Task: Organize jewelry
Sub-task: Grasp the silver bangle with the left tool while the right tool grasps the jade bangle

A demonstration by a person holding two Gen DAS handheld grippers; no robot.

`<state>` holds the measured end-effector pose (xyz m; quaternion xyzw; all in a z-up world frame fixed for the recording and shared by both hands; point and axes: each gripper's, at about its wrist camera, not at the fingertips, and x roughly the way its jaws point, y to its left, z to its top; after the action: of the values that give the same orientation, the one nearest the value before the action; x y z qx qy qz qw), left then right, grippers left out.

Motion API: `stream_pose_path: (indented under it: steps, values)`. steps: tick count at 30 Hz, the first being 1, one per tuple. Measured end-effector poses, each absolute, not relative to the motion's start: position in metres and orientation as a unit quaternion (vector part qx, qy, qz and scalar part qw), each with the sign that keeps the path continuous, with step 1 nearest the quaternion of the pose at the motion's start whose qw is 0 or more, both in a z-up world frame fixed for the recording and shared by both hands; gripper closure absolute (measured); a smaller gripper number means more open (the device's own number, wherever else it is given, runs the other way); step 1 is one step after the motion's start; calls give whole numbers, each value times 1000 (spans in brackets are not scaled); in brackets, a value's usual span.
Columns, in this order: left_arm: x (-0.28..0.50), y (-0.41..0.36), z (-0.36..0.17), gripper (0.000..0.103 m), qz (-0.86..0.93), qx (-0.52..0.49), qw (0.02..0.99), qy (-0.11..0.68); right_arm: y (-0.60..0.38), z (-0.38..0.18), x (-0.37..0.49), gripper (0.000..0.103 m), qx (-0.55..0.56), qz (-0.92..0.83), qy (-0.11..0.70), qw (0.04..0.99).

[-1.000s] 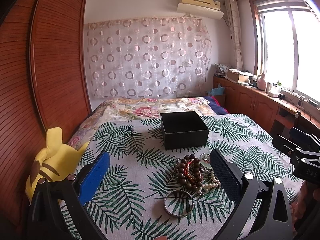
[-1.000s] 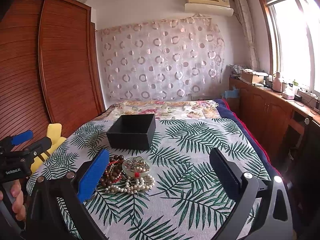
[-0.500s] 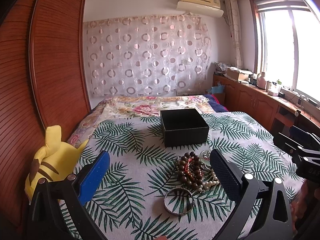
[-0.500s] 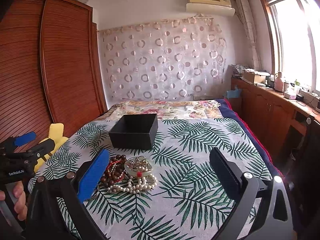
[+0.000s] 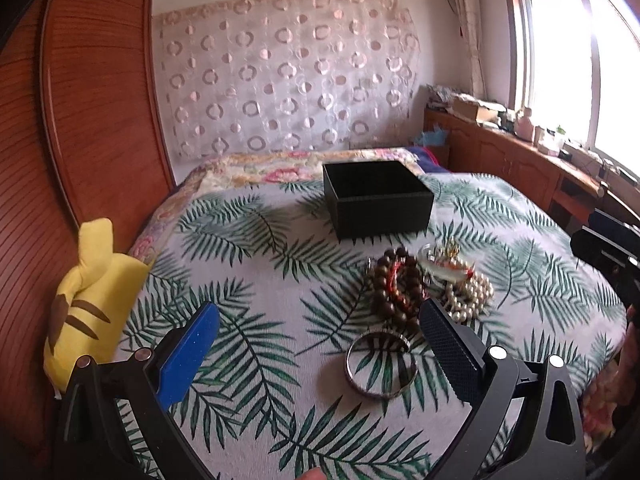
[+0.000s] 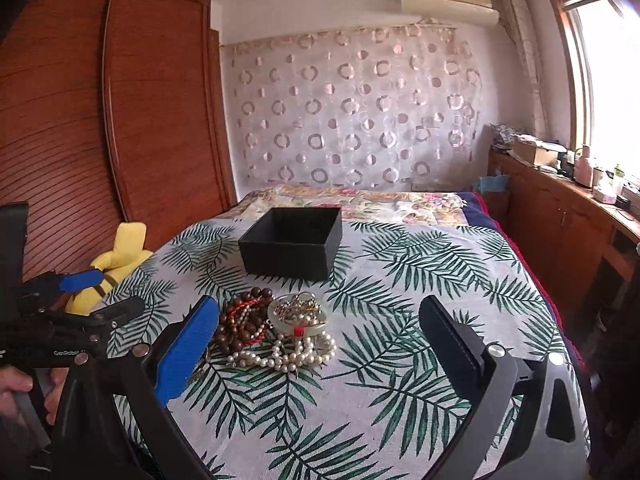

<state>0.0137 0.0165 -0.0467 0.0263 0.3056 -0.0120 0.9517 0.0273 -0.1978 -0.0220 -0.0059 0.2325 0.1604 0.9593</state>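
Note:
A pile of jewelry lies on the palm-leaf bedspread: brown wooden beads [image 5: 396,284] [image 6: 244,322], a pearl strand [image 5: 472,292] [image 6: 292,354], a small dish of trinkets [image 6: 298,310] and a metal bangle [image 5: 380,366]. Behind the pile stands an open black box [image 5: 378,198] [image 6: 292,242]. My left gripper [image 5: 318,344] is open, held above the bed just short of the bangle. My right gripper [image 6: 316,338] is open too, with the pearls and dish seen between its fingers. Neither holds anything.
A yellow plush toy [image 5: 86,292] [image 6: 114,260] sits at the bed's left edge against a wooden wardrobe [image 5: 96,100]. Wooden cabinets [image 6: 560,216] under the window run along the right. A person's hand [image 6: 16,390] grips the left tool.
Both grippers have moved forward and lower toward the jewelry pile, which now looks larger and nearer. The jaws stayed open. The jewelry and box have not moved.

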Motion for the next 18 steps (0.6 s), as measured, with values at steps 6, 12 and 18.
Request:
stream_pose_path:
  steps: [6,12,18]
  values:
    - [19,25,-64,6,-15,31,940,339,-188,-38,36,2,-29,172,257,951]
    - [24,35,-84,6,-30,29,925,378,-171,-57,43,2,-59,203,288,934]
    - [27,36,-94,6,-70,15,916,395,-166,-63,47,2,-65,228,315,919]
